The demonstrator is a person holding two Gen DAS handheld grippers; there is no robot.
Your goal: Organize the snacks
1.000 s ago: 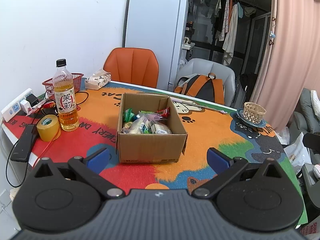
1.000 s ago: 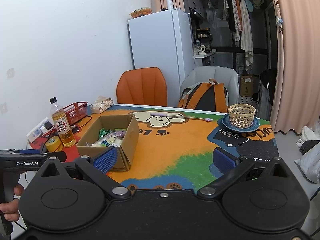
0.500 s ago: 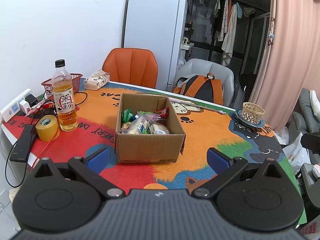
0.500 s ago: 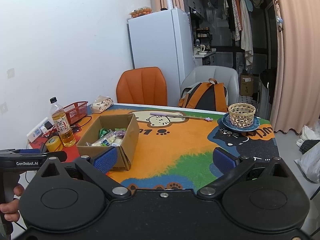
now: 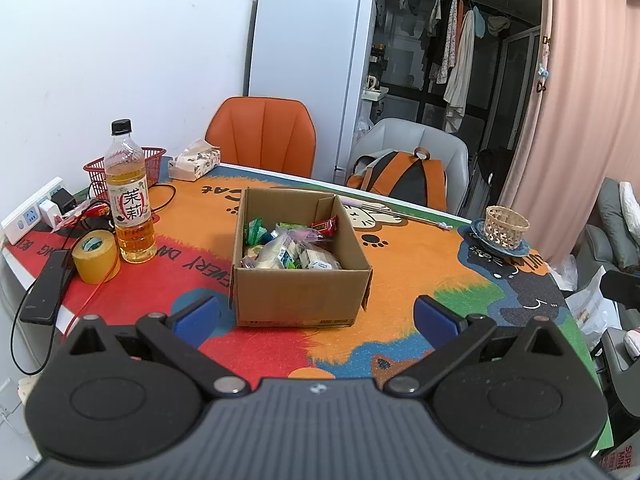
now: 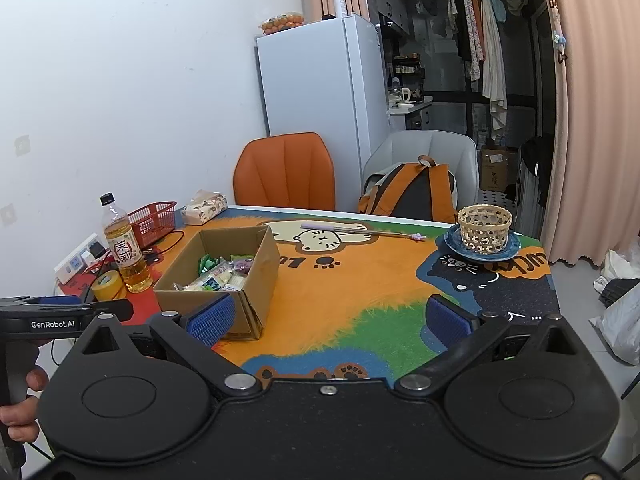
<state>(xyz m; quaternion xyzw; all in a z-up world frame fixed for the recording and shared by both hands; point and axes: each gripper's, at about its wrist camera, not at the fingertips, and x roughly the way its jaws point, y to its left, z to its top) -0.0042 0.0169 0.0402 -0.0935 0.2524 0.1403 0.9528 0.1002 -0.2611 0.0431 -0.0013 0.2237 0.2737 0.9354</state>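
A square, open-topped cardboard box [image 5: 301, 276] of plain brown corrugated board sits on the tabletop [image 5: 400, 264], which is covered by a fuzzy, brightly coloured mat printed with cartoon cats and paw prints. Inside the box lies a loose heap of snacks [image 5: 288, 246]: crinkled plastic wrappers in white, green, purple and red, piled against the near wall. The left hand-held gripper [image 5: 316, 312] hangs just short of the box's near face with its jaws spread wide, nothing between its blue textured pads [image 5: 198, 312]. The right hand-held gripper [image 6: 326, 318] is likewise released and empty, its knurled blue pads [image 6: 210, 320] apart, the left one overlapping the near right corner of the box [image 6: 240, 276] in its view. To the left of the box stands a clear plastic bottle [image 5: 129, 196] of amber tea with a black cap and a white label, touching or just beside a squat roll of yellow tape [image 5: 96, 256]. Beyond the bottle, farther from the box, are a red plastic mesh basket [image 5: 150, 164] and a soft tissue pack [image 5: 195, 162]. Well to the right of the box, a small round woven wicker basket [image 6: 484, 228] rests on a glazed blue plate [image 6: 482, 250]. Behind the box, a thin purple-tipped stick [image 6: 360, 230] lies flat on the mat, and past the far edge stand a smooth orange chair [image 5: 262, 136] and a grey chair holding an orange backpack [image 5: 400, 180].
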